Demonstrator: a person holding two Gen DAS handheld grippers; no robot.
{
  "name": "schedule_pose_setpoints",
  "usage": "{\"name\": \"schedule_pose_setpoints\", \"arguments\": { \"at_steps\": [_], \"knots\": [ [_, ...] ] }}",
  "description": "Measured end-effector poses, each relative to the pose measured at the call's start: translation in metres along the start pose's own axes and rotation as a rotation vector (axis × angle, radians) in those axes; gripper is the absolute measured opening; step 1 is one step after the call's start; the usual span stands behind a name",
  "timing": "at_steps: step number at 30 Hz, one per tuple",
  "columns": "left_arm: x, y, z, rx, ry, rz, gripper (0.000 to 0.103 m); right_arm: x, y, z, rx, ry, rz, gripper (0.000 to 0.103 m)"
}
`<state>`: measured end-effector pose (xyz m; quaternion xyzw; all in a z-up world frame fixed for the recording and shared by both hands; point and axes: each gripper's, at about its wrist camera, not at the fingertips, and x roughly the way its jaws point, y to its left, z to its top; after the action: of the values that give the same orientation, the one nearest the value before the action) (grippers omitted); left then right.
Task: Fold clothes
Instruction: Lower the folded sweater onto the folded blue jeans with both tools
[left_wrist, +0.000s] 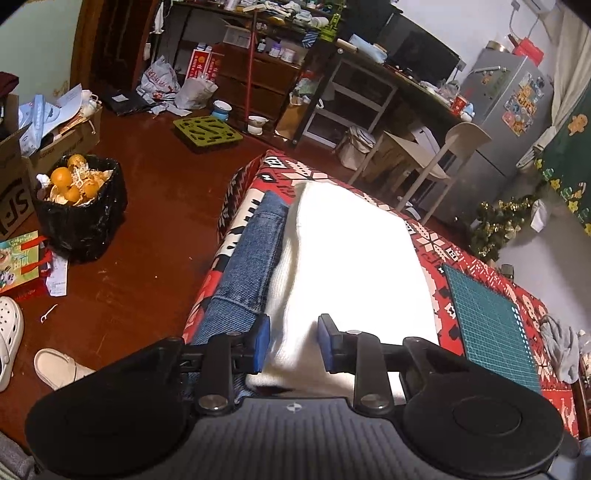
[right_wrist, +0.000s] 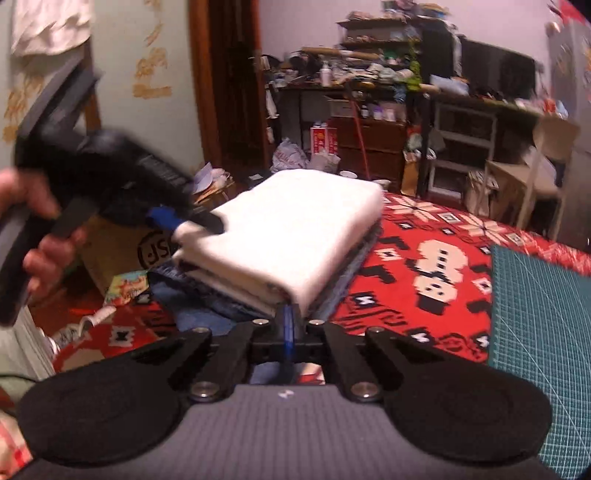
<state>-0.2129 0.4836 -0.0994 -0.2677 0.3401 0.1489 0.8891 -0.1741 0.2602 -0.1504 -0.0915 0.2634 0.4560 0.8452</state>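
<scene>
On my left, the left tool (left_wrist: 293, 341) stands partly parted with a raised fold of the white garment (left_wrist: 347, 254) between its blue pads (left_wrist: 261, 343); in the right wrist view those pads look pinched on the garment's near-left corner, so I read it as grasping that cloth. A hand (right_wrist: 35, 229) grips this tool from the left and tilts it downward over the pile's edge. The white garment lies folded on top of blue jeans (left_wrist: 251, 258), and the stack sits on the desk with its red patterned cover (right_wrist: 424, 266). Moving right, my right tool (right_wrist: 288, 325) is clenched, its pads pressed flat together just at the near edge of the stack; whether any cloth is caught between them I cannot tell. It points down and forward toward the pile. Further right a green cutting mat (right_wrist: 539, 332) lies flat on the cover, apart from the clothes. On the floor to the left stands a black bin (left_wrist: 81, 218) holding oranges and peel, with cardboard boxes (left_wrist: 44, 147) beside it.
</scene>
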Motion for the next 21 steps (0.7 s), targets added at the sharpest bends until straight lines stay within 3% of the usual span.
{"name": "schedule_pose_setpoints", "arguments": {
  "at_steps": [3,6,8,12,15,21],
  "knots": [
    [-0.013,-0.005,0.0,0.028,-0.033,0.009,0.023,0.003,-0.023,0.006,0.013,-0.031,-0.017,0.0],
    [-0.024,-0.026,0.006,0.134,-0.088,0.033,0.023,0.015,-0.048,0.015,0.037,-0.049,-0.04,0.001],
    [-0.024,-0.044,0.014,0.189,-0.109,0.005,0.022,0.03,-0.064,0.022,0.071,-0.046,-0.038,0.001],
    [0.014,-0.087,0.026,0.302,-0.029,-0.097,0.011,0.061,-0.078,0.029,0.074,-0.048,-0.029,0.001],
    [0.048,-0.11,0.028,0.391,0.008,-0.083,0.007,0.079,-0.076,0.03,0.051,-0.045,-0.037,0.002],
    [0.076,-0.118,0.024,0.406,0.049,-0.098,0.006,0.102,-0.074,0.035,0.031,-0.064,-0.041,0.003]
  ]
}}
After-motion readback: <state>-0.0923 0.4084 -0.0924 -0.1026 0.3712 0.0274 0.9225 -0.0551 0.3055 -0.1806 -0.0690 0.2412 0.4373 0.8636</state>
